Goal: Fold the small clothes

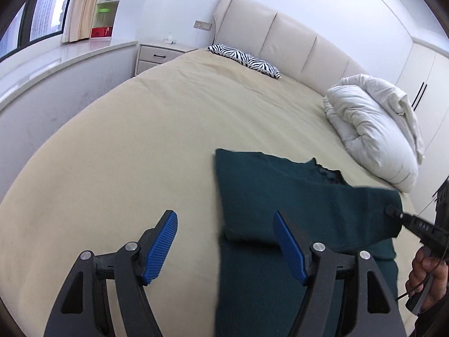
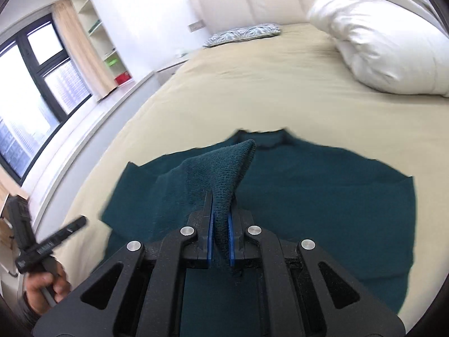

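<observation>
Beige bed (image 1: 140,140) filling both views; dark green garment (image 2: 308,196) spread lower centre; right gripper (image 2: 220,219), fingers pinching a raised fold of it; left gripper (image 1: 224,247), fingers spread, holding nothing.

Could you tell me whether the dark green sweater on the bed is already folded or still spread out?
Partly folded: the sweater lies mostly flat, one sleeve pinched and lifted by the right gripper.

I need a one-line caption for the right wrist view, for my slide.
Right gripper shut on a lifted fold of the dark green garment spread on the beige bed.
</observation>
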Available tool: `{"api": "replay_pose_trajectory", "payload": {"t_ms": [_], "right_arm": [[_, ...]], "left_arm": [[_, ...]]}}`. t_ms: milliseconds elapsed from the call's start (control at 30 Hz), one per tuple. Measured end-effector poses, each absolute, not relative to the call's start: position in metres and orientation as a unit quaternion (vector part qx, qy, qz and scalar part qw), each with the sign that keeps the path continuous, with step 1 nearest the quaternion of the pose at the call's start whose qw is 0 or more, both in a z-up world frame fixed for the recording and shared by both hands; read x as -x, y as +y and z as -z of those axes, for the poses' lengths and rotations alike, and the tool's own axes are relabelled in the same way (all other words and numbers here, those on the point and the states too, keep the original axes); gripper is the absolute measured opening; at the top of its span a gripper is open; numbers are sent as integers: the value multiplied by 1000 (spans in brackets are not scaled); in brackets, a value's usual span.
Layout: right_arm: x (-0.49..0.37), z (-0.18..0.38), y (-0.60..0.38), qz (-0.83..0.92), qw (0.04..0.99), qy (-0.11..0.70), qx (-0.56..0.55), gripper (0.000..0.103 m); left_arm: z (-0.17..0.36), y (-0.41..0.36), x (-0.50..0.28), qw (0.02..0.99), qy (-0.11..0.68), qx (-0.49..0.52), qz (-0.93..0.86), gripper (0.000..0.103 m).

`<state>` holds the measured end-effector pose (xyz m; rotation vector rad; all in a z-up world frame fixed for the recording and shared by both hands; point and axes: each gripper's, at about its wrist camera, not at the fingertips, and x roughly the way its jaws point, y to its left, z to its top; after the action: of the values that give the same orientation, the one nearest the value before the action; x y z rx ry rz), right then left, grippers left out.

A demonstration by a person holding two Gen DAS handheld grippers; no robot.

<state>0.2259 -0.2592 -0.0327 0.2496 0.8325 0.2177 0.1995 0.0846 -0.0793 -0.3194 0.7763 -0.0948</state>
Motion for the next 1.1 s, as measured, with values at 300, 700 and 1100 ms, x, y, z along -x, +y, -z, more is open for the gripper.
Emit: {"api": "replay_pose_trajectory", "payload": {"t_ms": [300, 700, 1100], "right_arm": [[-243, 109, -306, -85, 866, 454, -193, 10], [-250, 119, -307, -74, 865, 465, -176, 7], [-255, 132, -311, -68, 851, 479, -204, 6]], "left_arm": [[106, 51, -279, 896, 433, 92, 30, 73], [129, 25, -306, 889, 454, 48, 33, 9], [136, 45, -305, 887, 455, 74, 28, 9]]}}
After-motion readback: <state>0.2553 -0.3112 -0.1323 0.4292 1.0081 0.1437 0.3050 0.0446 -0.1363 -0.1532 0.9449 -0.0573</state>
